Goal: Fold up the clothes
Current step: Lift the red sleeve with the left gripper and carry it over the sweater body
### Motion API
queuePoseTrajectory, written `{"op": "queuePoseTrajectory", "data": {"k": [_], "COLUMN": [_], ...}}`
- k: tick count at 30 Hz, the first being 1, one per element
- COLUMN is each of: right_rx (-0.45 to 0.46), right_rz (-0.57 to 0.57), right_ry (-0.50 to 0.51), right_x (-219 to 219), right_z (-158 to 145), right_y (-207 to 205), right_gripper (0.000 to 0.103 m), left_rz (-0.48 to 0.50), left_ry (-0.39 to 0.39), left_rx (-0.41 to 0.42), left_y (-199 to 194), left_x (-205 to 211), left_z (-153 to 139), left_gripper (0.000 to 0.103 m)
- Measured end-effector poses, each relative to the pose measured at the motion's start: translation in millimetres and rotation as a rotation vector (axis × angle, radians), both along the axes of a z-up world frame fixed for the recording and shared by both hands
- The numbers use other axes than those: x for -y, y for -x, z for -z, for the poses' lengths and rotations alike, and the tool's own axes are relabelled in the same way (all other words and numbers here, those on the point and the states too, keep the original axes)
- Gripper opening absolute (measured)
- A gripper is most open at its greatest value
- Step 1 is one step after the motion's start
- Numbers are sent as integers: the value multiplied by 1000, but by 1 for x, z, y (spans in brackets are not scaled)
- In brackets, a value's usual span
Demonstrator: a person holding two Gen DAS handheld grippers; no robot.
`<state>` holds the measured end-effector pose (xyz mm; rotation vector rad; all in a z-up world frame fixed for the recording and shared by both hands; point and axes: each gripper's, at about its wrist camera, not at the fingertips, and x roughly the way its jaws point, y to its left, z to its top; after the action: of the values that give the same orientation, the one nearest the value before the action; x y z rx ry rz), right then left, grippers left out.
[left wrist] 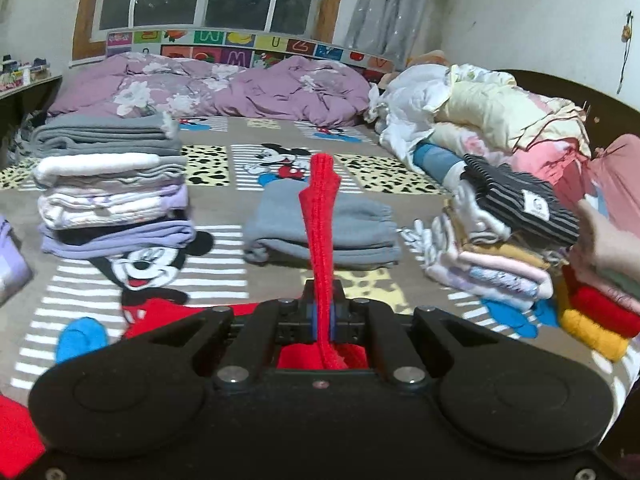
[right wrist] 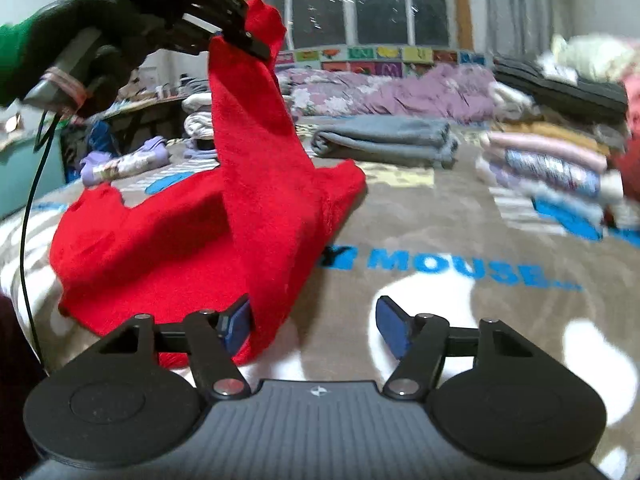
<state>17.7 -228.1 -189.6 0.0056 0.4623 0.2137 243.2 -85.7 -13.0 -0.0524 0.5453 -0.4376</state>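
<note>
Setting: bedroom, a bed [left wrist: 240, 280] under a cartoon-mouse blanket, window behind, a rumpled purple quilt [left wrist: 224, 88] along the far edge.
Left stack: folded clothes [left wrist: 112, 196] piled near the bed's left side.
Left tool [left wrist: 322, 318]: its jaws are pressed together on a ridge of the red knit garment [right wrist: 192, 236], lifting it into a peak while the rest trails on the blanket.
Middle: a folded grey piece [left wrist: 324, 228] lies beyond the red one.
Right tool [right wrist: 314, 330]: jaws spread apart, holding nothing; its left pad sits just beside the garment's hanging edge.
Right stack: more folded clothes [left wrist: 496, 256], a striped dark item on top.
Handling, by my judgement: light, soft, limp, fuzzy knit; it sags wherever unsupported and should not slip much.
Where to grip: likely a hem or edge, with the 2 tools well apart, so the cloth hangs flat rather than bunched.
</note>
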Motion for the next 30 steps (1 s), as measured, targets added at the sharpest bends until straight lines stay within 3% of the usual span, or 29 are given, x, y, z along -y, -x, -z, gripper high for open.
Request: {"op": "queuePoseTrajectory", "data": {"k": [6, 12, 30], "right_rx": [-7, 16, 74], "right_rz": [-70, -106, -228], "right_ry": [96, 184, 280], "right_x": [-22, -40, -66], "right_z": [4, 5, 3], "right_y": [-3, 1, 14], "right_gripper": [48, 43, 42], "left_rz": [-3, -2, -91], "left_ry": [7, -28, -84], "left_rx": [20, 29, -27], "left_y": [5, 5, 1], "left_x": [-26, -49, -101], "left_z": [2, 7, 54], "left_gripper": [4, 4, 4]}}
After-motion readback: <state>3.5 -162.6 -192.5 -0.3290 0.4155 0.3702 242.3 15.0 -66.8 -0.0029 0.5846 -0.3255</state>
